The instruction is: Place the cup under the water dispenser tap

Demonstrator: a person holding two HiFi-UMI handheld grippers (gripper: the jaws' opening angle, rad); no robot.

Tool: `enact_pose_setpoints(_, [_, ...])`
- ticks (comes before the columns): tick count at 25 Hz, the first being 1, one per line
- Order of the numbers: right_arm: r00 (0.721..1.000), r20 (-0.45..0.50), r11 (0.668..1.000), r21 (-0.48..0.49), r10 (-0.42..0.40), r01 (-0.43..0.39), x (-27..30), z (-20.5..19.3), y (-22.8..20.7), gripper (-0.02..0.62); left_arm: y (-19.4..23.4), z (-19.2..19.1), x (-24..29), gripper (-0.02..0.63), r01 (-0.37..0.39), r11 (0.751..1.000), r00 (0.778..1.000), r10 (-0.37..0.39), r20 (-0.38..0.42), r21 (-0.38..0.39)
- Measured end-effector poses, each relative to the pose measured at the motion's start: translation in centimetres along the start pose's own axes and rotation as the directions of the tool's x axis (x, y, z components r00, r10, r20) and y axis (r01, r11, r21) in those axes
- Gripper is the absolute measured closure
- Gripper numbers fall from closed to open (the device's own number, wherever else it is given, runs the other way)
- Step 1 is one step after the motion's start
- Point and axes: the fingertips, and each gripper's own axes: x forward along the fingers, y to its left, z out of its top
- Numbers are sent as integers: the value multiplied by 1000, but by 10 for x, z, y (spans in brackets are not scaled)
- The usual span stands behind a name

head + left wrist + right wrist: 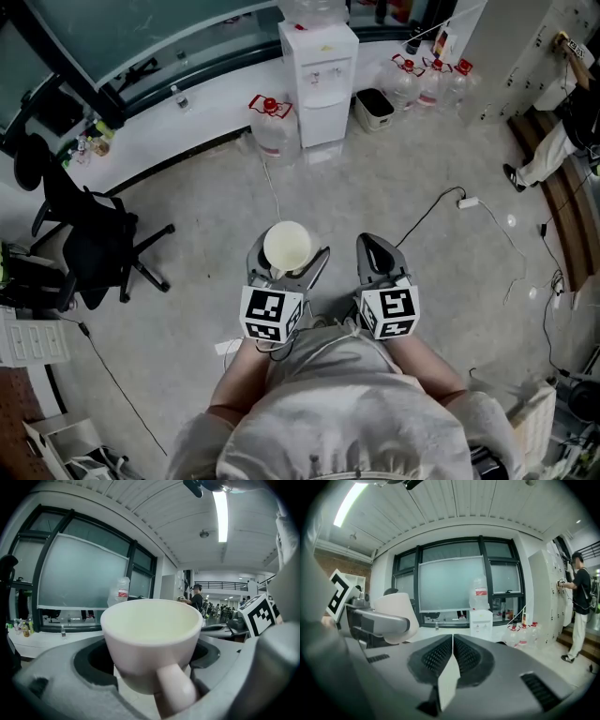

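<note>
the left gripper (287, 268) clamps the handle (176, 688) of the white cup (150, 634), upright and well short of the water dispenser (319, 80). the right gripper (452, 660) is pinched closed on nothing. the cup looks ceramic – stiff, slick, breakable – so the handle seems the surest hold.

Bright ceiling strip light (220, 513); fisheye edges dark; near cup (150, 639) blurred.

Pale concrete floor (450, 281) of an office: a white dispenser (319, 84) stands by the window ledge, one water jug (274, 127) just left of it, a bin (375, 108) and more jugs (429, 80) at right, a black chair (94, 248) far left, and a white plug (468, 202) on a loose cable.
</note>
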Motion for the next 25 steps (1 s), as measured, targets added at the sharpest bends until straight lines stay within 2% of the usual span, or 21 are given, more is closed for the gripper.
enact_pose_setpoints(6, [999, 0, 999, -12, 49, -49, 26, 5, -31, 566, 5, 5, 32, 150, -71, 997, 997, 71, -3, -15])
enact_pose_setpoints(13, [995, 15, 995, -14, 101, -101, 57, 28, -111, 566, -5, 24, 95, 150, -168, 985, 986, 168, 4, -32])
enact_pose_setpoints(21, [991, 3, 991, -15, 134, -134, 84, 41, -213, 566, -44, 45, 184, 150, -202, 979, 979, 203, 28, -39])
enact_pose_setpoints(25, [987, -12, 987, -16, 161, -161, 88, 39, -256, 566, -64, 47, 223, 150, -206, 976, 978, 208, 32, -69])
